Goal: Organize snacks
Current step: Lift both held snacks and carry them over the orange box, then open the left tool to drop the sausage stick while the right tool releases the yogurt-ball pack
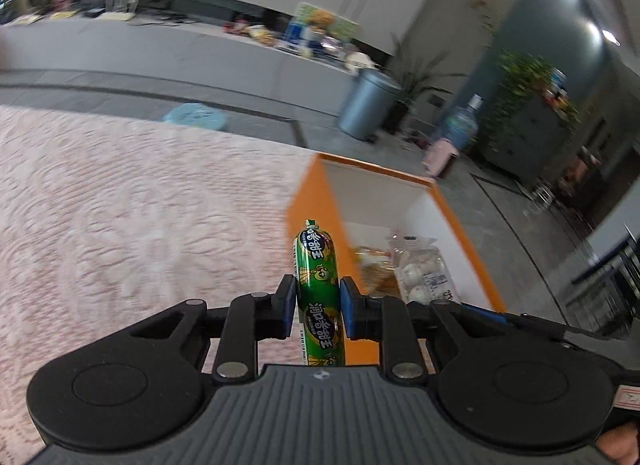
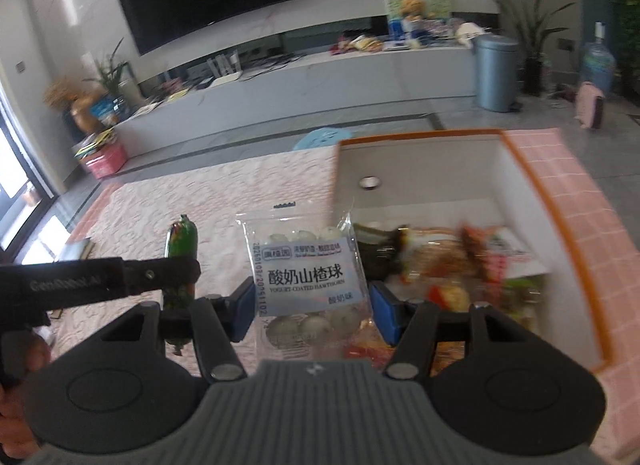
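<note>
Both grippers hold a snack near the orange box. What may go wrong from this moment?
1. The green sausage is pinched mid-length by the left gripper; its slick wrapper may slip.
2. The right gripper holds the hawthorn ball bag close to the orange box wall; it may snag there.

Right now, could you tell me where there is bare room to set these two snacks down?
The pink textured cloth left of the orange-rimmed box is bare. The box's far end, by the round wall fitting, is bare too; its near end is crowded with packets.
</note>
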`<state>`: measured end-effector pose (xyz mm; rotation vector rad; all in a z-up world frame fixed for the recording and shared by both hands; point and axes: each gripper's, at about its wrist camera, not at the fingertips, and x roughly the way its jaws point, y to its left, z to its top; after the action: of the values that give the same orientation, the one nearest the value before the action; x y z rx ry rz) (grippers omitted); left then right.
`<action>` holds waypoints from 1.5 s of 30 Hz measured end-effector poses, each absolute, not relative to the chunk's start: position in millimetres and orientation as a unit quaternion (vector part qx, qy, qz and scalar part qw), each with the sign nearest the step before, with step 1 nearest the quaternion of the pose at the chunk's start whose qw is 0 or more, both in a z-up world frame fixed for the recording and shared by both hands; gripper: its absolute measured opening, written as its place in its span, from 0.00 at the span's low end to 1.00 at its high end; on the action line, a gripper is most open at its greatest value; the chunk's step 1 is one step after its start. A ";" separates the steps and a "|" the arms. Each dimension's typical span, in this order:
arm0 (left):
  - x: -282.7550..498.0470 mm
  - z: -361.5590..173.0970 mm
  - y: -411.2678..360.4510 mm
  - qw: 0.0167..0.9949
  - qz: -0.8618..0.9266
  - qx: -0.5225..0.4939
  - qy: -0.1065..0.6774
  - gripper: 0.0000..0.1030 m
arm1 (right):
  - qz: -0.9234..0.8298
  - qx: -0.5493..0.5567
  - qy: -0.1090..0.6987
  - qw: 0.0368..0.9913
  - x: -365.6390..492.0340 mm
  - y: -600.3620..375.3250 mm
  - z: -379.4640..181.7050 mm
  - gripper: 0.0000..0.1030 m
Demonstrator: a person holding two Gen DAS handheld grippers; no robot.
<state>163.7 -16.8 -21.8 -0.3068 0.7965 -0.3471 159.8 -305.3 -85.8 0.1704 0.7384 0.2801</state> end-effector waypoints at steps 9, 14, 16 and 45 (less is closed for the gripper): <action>207.8 -16.1 -86.9 0.886 -0.224 -0.093 0.395 0.25 | 0.098 0.067 0.350 0.929 169.8 -369.8 -78.6 0.56; 248.5 -27.1 -118.7 0.878 -0.231 -0.063 0.415 0.25 | 0.092 0.053 0.361 0.927 207.4 -395.1 -79.2 0.56; 263.6 -32.6 -125.9 0.873 -0.233 -0.058 0.424 0.24 | 0.093 0.044 0.368 0.924 225.2 -400.8 -82.0 0.56; 361.7 -96.4 -165.5 0.830 -0.212 -0.003 0.516 0.25 | 0.100 -0.067 0.439 0.890 352.2 -381.3 -149.7 0.58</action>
<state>361.7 -165.5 -96.4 -0.0070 1.0956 -0.4499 352.2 -381.3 -149.7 -0.1390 0.9117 0.2069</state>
